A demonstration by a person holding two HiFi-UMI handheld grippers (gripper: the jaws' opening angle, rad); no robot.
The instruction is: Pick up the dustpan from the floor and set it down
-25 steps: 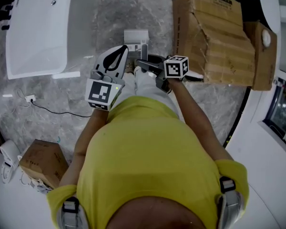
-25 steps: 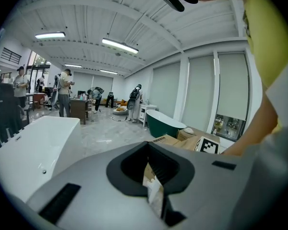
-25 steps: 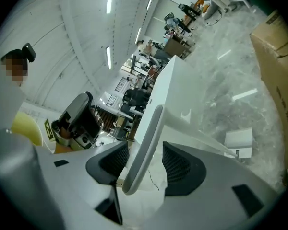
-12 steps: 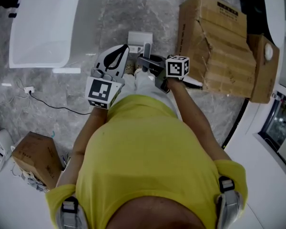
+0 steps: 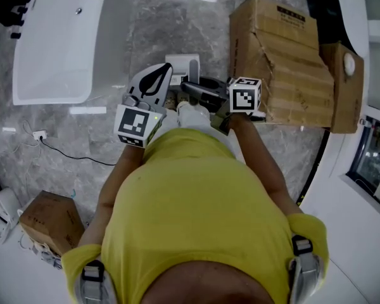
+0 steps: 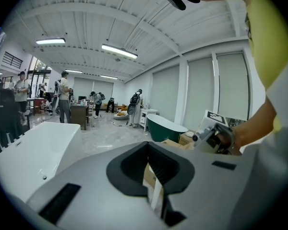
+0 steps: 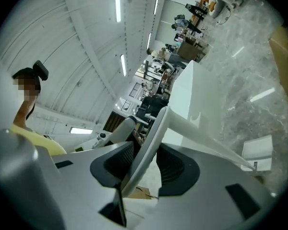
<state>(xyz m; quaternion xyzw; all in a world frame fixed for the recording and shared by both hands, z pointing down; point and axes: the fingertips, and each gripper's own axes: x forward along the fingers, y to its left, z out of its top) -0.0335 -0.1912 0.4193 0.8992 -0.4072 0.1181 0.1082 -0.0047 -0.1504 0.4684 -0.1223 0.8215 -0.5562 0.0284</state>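
Observation:
The dustpan (image 5: pixel 181 64) is white and grey, with a long white handle (image 7: pixel 182 123) that runs down to its pan (image 7: pixel 257 152) above the marble floor. My right gripper (image 5: pixel 195 85) is shut on that handle. Its jaws (image 7: pixel 146 163) have just been closing, and the handle lies between the ribbed pads. My left gripper (image 5: pixel 162 69) hovers just left of the dustpan at about the same height. Its jaws (image 6: pixel 151 178) show only a narrow gap with nothing in it.
A white bathtub (image 5: pixel 57 43) lies at the far left. Battered cardboard boxes (image 5: pixel 285 49) stand close on the right. A small box (image 5: pixel 50 217) and a cable (image 5: pixel 69 147) lie behind on the left. A dark green tub (image 6: pixel 165 128) and several people are farther off.
My right gripper has come up towards the camera with the dustpan handle between its jaws. The left gripper has hardly moved.

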